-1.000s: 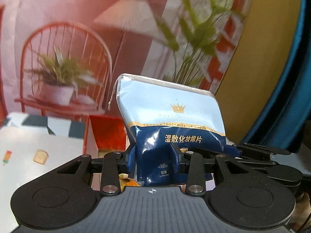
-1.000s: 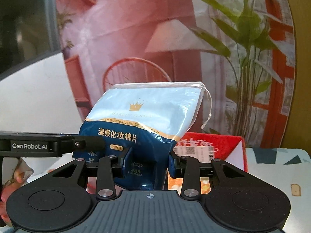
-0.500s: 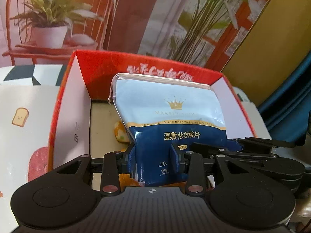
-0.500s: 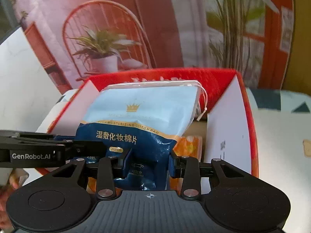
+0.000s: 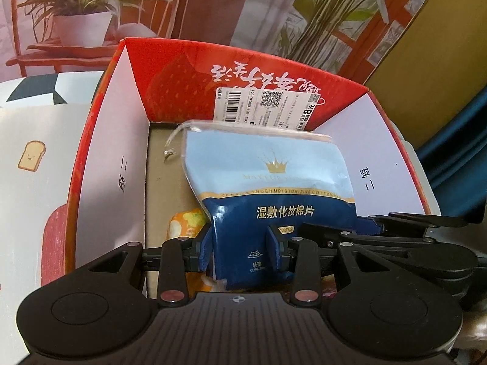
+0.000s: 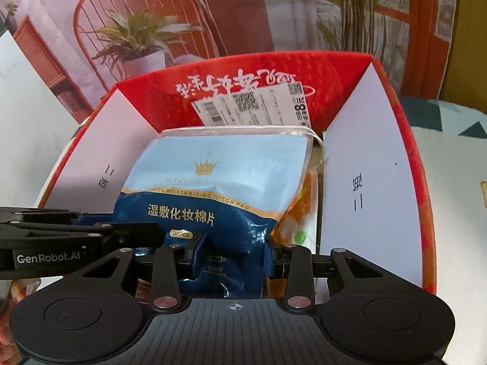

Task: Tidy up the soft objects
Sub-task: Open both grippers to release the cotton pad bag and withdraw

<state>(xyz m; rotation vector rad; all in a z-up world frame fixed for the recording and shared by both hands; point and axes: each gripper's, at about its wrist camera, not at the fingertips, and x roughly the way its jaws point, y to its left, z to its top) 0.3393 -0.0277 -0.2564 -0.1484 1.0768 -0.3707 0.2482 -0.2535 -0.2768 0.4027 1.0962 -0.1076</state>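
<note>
A blue and light-blue cotton pad bag (image 5: 268,179) (image 6: 225,182) is held by both grippers at its lower dark-blue end, inside an open red cardboard box (image 5: 106,140) (image 6: 365,158). My left gripper (image 5: 240,243) is shut on the bag's bottom edge; my right gripper (image 6: 232,254) is shut on the same edge beside it. The right gripper shows at the right of the left wrist view (image 5: 411,228); the left gripper shows at the left of the right wrist view (image 6: 70,234). An orange patterned soft pack (image 5: 185,222) (image 6: 296,213) lies in the box under the bag.
The box has white inner side flaps (image 5: 112,182) (image 6: 368,194) and a barcode label (image 5: 268,106) on its far red wall. A white tablecloth with a toast print (image 5: 30,155) lies to the left. A printed backdrop with a potted plant (image 6: 137,39) stands behind.
Both grippers have tilted down and carried the bag forward into the red box. The bag sits lower, with its top near the far wall.
</note>
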